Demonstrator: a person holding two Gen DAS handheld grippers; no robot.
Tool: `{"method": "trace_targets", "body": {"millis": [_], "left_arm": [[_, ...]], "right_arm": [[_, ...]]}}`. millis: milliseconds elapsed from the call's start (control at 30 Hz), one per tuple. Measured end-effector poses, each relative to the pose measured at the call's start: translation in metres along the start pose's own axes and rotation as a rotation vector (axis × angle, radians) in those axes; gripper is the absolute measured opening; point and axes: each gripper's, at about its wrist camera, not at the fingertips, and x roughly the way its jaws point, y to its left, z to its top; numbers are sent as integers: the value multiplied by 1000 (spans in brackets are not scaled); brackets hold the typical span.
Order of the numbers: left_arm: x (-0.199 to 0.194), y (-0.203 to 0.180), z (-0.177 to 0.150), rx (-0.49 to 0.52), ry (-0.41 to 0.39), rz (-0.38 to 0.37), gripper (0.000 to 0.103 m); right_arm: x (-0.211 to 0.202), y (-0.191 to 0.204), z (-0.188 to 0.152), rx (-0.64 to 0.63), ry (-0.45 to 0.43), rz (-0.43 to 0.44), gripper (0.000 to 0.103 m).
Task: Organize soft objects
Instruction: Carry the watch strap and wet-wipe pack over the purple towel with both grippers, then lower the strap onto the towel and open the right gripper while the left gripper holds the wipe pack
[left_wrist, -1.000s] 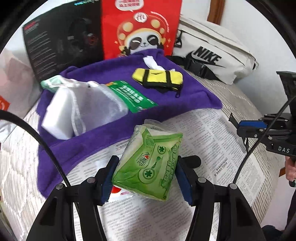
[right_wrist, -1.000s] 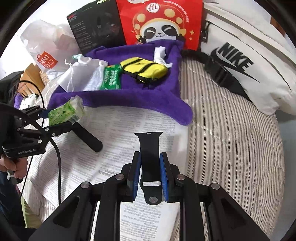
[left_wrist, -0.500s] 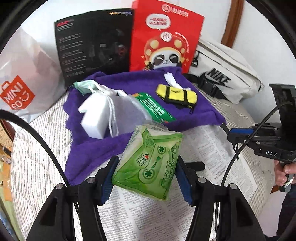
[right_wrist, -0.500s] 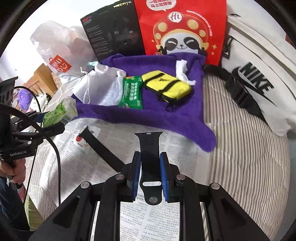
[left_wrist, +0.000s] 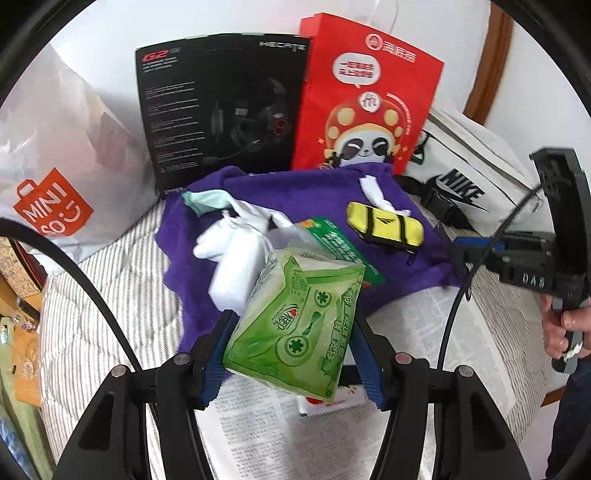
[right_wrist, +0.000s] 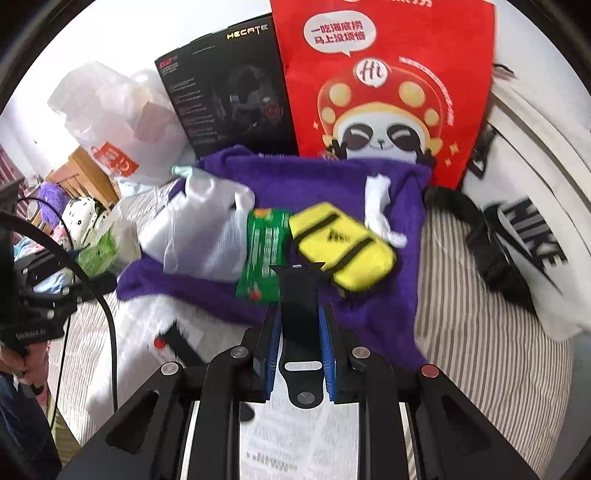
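Behind purple towel (left_wrist: 295, 192), black box (left_wrist: 221, 107) reads "HECATE".

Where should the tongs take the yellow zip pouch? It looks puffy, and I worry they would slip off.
Grip the yellow pouch across its short width at mid-length, coming from above. It lies flat on the purple towel with both long sides clear; its ends are crowded by the green packet and the white crumpled tissue.
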Motion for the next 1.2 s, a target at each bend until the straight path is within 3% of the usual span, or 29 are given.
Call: {"method": "trace_targets", "body": {"millis": [267,833,1033,1200], "left_arm": [[4,23,11,-27,-9,-9,58],[24,65,39,-79,-21,-23,58],[27,71,46,-77,-25,-28,58],[29,75,47,-78,-22,-32,58]], "right_arm": [[30,15,49,-38,-3,18,21],[119,21,110,-21,70,-3,21],[157,25,111,-55,131,-33,21],[168,18,109,-24,131,-18,21]]}}
